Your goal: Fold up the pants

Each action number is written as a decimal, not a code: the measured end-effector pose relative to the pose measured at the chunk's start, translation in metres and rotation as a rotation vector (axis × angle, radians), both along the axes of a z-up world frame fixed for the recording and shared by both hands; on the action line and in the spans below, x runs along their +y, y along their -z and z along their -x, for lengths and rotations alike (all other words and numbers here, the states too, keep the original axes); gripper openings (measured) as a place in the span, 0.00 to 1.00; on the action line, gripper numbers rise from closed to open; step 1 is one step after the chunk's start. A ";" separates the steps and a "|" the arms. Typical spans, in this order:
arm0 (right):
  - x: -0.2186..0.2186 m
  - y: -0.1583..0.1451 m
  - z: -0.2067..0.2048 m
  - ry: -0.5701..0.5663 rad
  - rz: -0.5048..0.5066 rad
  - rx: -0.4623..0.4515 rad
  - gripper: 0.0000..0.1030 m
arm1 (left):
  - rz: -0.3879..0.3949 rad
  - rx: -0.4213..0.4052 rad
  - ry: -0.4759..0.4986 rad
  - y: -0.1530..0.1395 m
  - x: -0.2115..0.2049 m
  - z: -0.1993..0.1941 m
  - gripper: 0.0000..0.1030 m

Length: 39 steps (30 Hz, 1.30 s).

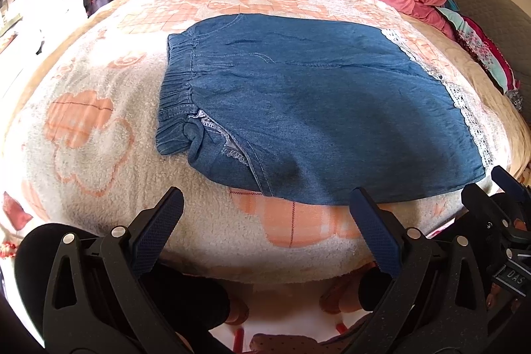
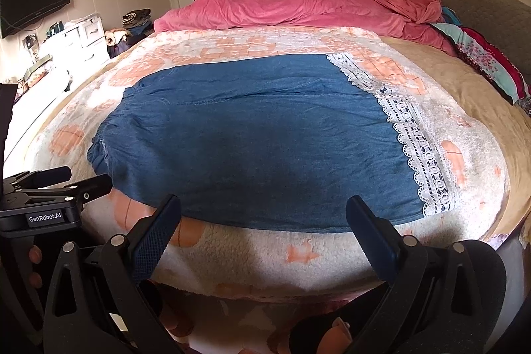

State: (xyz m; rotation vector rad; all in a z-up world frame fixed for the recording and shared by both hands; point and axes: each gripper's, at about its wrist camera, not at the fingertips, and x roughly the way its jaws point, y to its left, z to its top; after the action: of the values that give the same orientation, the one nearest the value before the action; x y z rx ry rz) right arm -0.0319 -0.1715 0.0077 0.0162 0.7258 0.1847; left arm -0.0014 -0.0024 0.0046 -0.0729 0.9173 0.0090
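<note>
Left wrist view. The left tool (image 1: 265, 204) is spread wide and holds nothing; it hovers over the near edge of the bed (image 1: 99, 128), just short of the garment. The pants (image 1: 298, 95) lie flat on the fleece blanket (image 1: 83, 155), apparently already folded leg over leg, waistband to the left and hems to the right. The elastic waistband (image 1: 176, 95) is gathered in tight ribs. A strip of white lace trim (image 1: 464, 108) edges the hems. Near the crotch a corner of the inner layer is rumpled and shows pale lining. Part of the right tool (image 1: 497, 188) shows at the right margin.

Right wrist view. The right tool (image 2: 264, 209) is likewise spread and empty, poised at the near edge of the pants (image 2: 249, 138). The lace trim (image 2: 418, 148) is openwork and scalloped. The left tool (image 2: 66, 181) appears at the left margin, apart from the cloth. A pink duvet (image 2: 298, 9) is bunched at the far end of the bed.

Assessment. The cloth is thin denim-look fabric: light, soft, limp, prone to sag and drag on the pile of the blanket. The lace may snag, so it is best avoided. Sound holds are the near hem corner in solid cloth and the near waistband end, both layers pinched together.
</note>
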 end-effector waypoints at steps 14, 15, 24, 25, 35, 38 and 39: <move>0.000 0.001 0.000 0.001 0.001 -0.002 0.96 | 0.004 0.000 0.003 0.000 0.000 -0.001 0.91; 0.000 0.001 0.000 0.001 0.002 -0.002 0.96 | 0.005 0.000 0.003 0.000 0.000 -0.001 0.91; -0.001 0.002 -0.001 0.004 0.005 0.001 0.96 | 0.009 -0.002 0.002 -0.001 0.000 -0.002 0.91; -0.001 0.002 -0.001 0.004 0.004 0.000 0.96 | 0.008 -0.002 0.001 -0.001 0.001 -0.002 0.91; -0.003 0.003 -0.005 0.009 0.008 -0.005 0.96 | 0.015 0.002 -0.003 0.000 0.004 -0.007 0.91; -0.001 0.003 -0.007 0.007 0.009 -0.006 0.96 | 0.017 0.002 0.002 0.001 0.004 -0.008 0.91; 0.000 0.003 -0.008 0.004 0.009 -0.004 0.96 | 0.019 0.003 0.004 0.001 0.004 -0.009 0.91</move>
State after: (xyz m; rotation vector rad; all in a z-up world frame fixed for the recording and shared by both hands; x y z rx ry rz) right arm -0.0235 -0.1718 0.0051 0.0084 0.7228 0.1776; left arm 0.0079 0.0014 0.0037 -0.0889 0.9208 -0.0033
